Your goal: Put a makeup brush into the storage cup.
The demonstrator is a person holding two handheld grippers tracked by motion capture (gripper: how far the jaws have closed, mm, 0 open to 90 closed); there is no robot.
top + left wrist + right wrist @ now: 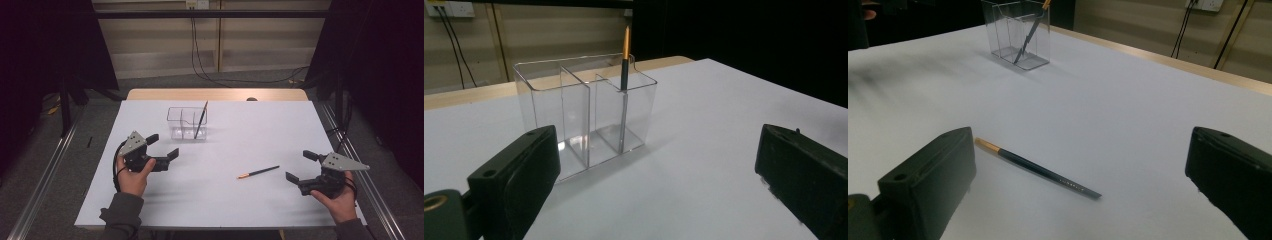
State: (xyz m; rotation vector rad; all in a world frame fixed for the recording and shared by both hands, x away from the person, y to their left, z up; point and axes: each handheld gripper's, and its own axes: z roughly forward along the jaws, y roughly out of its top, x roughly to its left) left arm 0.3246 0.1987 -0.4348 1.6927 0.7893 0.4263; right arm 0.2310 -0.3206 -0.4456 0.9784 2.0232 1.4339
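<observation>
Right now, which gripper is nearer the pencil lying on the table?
Right. The right gripper sits just beside the loose pencil, jaws open; the left gripper is farther off, near the clear organizer.

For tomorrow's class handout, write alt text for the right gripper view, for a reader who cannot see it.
A dark pencil with a gold end lies flat on the white table, just ahead of the open right gripper. Farther back stands a clear divided holder with another pencil leaning inside.
</observation>
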